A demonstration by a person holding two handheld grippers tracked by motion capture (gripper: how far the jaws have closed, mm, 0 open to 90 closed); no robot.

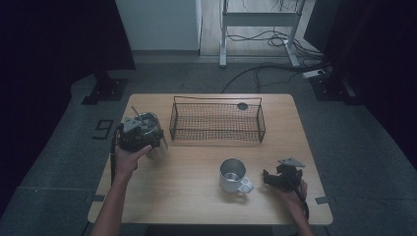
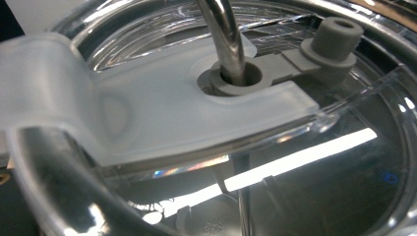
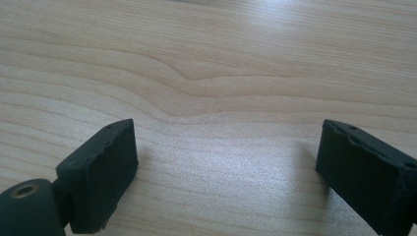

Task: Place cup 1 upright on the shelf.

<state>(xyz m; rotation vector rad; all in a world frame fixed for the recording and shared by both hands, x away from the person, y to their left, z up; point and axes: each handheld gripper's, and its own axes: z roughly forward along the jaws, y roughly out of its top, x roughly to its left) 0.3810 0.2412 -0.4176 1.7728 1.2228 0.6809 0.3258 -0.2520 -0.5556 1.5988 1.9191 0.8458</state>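
Observation:
A clear tumbler (image 1: 150, 126) with a lid and a metal straw (image 1: 134, 111) is at the table's left edge, tilted and held up off the wood. My left gripper (image 1: 133, 135) is clamped on its near side. The left gripper view looks from very close at the clear lid (image 2: 162, 115), the straw (image 2: 223, 34) through its grey seal, and a grey plug (image 2: 332, 42); my jaws are hidden there. My right gripper (image 1: 268, 178) rests low at the front right, open (image 3: 226, 147) over bare wood. A steel mug (image 1: 232, 174) with a white handle stands just left of it.
A black wire basket (image 1: 216, 129) stands at the middle back of the wooden table (image 1: 196, 206). A small dark round disc (image 1: 242, 105) lies by the basket's far right rim. Dark floor surrounds the table, with cables and a desk frame beyond.

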